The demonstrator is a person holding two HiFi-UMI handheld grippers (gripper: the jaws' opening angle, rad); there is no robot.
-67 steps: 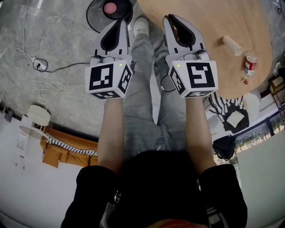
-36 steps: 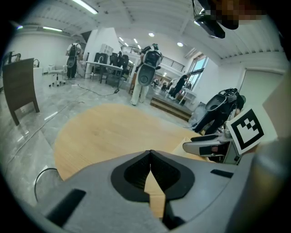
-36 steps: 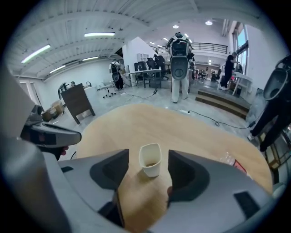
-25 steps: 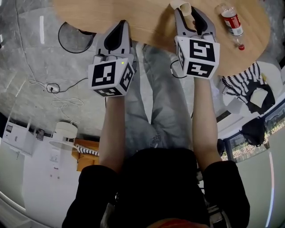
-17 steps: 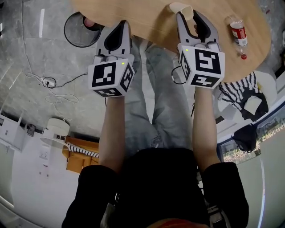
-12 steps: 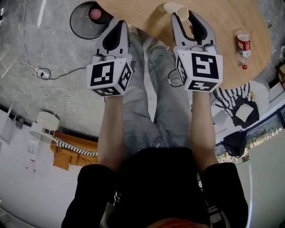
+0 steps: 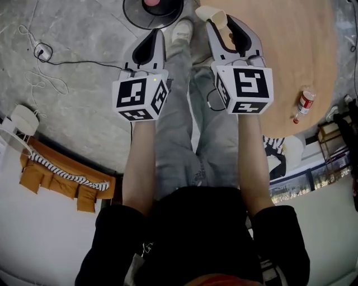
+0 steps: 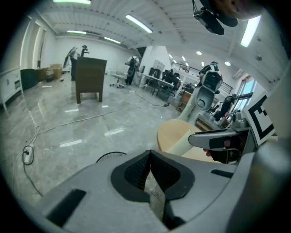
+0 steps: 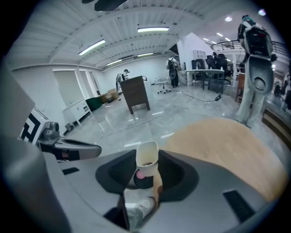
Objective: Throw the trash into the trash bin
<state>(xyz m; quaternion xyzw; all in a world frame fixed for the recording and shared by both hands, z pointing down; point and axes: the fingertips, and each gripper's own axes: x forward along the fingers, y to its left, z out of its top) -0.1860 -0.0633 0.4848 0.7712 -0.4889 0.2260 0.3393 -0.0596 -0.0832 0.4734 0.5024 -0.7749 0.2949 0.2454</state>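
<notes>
Paper cup: clamped between the jaws of the right gripper. It sticks out past the jaw tips, held in the air at the desk's near edge.
Cup, seen in the right gripper view: the paper cup lies lengthwise between the jaws of the right gripper. Its open mouth faces away from the gripper and shows brownish residue inside.
Right jaws: part-way apart, pressed on the cup's sides.
Left gripper: jaws brought together, nothing between them. In its own view the left gripper shows tips that meet over the floor.
Trash bin: round and black, standing on the floor just off the desk's edge. A pink object lies inside. The bin is ahead of both grippers and apart from the cup.
Desk: round, wood-coloured top, to the right of the held cup.
Bottle: lying on the desk near its edge, well apart from both grippers.
Cable: loose on the floor, left of the bin.
</notes>
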